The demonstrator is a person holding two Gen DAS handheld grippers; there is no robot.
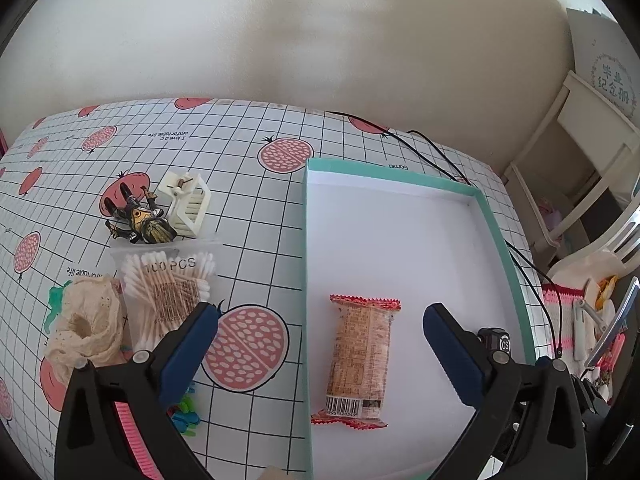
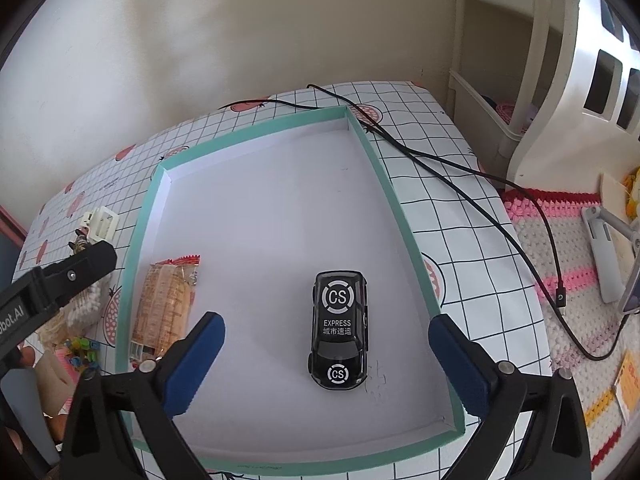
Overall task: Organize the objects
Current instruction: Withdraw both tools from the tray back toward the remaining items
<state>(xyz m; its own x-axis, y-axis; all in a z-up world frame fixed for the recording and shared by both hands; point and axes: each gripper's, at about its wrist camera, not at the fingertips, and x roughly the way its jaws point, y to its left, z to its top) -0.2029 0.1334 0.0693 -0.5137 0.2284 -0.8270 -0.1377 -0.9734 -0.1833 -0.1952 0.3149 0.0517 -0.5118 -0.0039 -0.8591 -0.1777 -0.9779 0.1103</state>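
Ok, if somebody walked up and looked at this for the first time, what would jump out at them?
Probably the teal-rimmed box with its white floor, holding a black toy car marked CS EXPRESS and a wrapped snack bar near its left wall. Next, the pomegranate-print tablecloth, with a bag of cotton swabs and a beetle figure left of the box.

Toy car (image 2: 339, 329) roof reads "CS", "EXPRESS", "城市速运", hood "CS" again; cotton swab bag (image 1: 168, 292) says "100 PCS"; tablecloth (image 1: 248, 208) prints "I love a comfortable life"; card (image 1: 612, 80) reads "毕业纪念册".
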